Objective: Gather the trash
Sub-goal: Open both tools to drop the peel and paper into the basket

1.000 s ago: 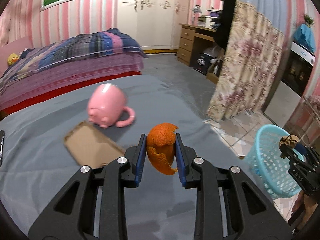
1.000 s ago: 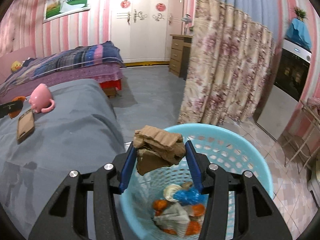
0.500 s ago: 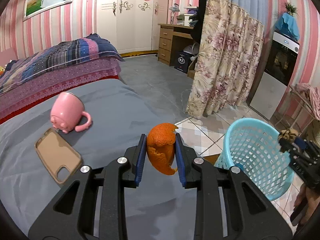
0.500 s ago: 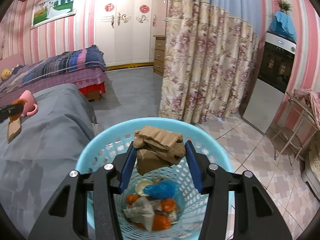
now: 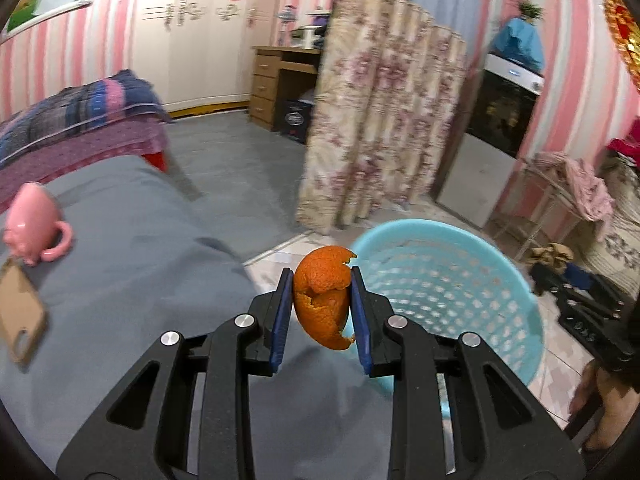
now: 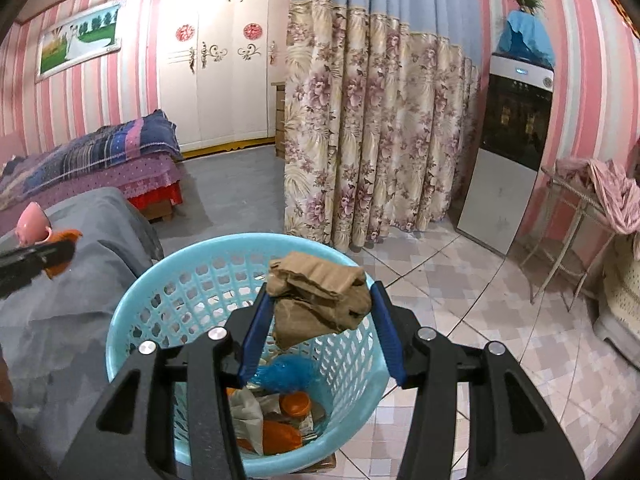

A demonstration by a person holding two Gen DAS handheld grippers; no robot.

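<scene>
Pinching a curled piece of orange citrus peel [image 5: 323,297] between its two blue pads, the left gripper [image 5: 320,300] hangs over the edge of the grey cloth-covered surface [image 5: 132,248]. The peel stands upright between the pads and rises a little above their tips. Just to the right of this gripper, on the tiled floor, is the light blue plastic basket with a perforated wall [image 5: 452,280]; the peel is beside its near rim, not over its opening. On the grey surface, well to the left, lie a pink mug on its side [image 5: 34,226] and a brown phone case [image 5: 20,320].

The right gripper [image 6: 318,308] is closed on a crumpled wad of brown paper [image 6: 320,298], which sits between the blue pads near their tips and sticks out above them. In the right wrist view this wad hangs directly over the mouth of the same basket [image 6: 160,280]. At the bottom of the basket lies other trash: a crumpled blue wrapper [image 6: 288,372], white paper and some orange pieces [image 6: 280,436]. At the left edge of this view the left gripper with the peel [image 6: 64,250] is seen, blurred, over the grey surface, apart from the basket. A flowered curtain [image 6: 368,140] hangs behind the basket.
</scene>
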